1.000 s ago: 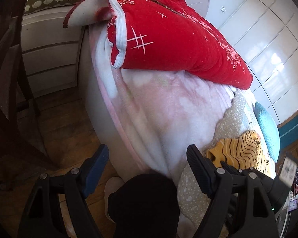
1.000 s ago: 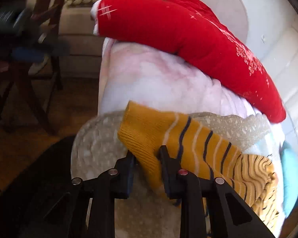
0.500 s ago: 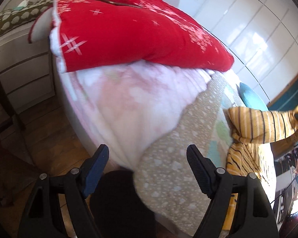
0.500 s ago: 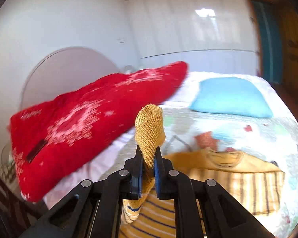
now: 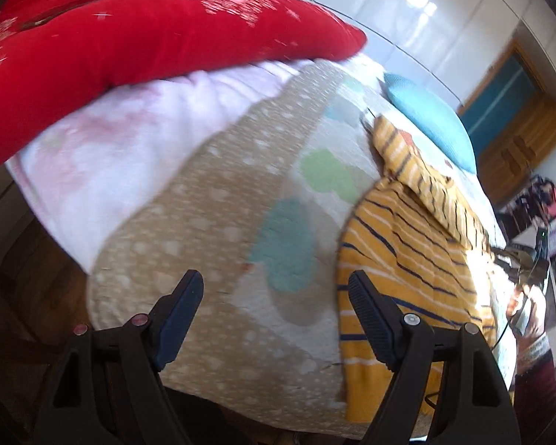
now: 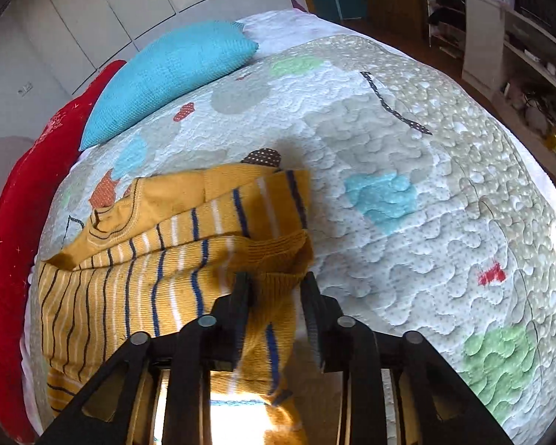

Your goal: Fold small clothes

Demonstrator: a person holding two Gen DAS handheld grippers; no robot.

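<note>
Right wrist view: right tongs (image 6: 276, 293) are opening, the striped yellow sweater's sleeve (image 6: 274, 319) between them. Left tongs (image 5: 276, 296) gape wide and empty above the quilt (image 5: 218, 222).

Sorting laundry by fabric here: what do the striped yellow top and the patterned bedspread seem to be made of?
The striped yellow top looks like a soft cotton-type knit: ribbed cuff and neckline, matte, folding limply. The bedspread looks like quilted cotton with padding: puffy wavy stitch lines, dotted print, sewn-on colour patches. Exact fibre cannot be told from looks.
</note>
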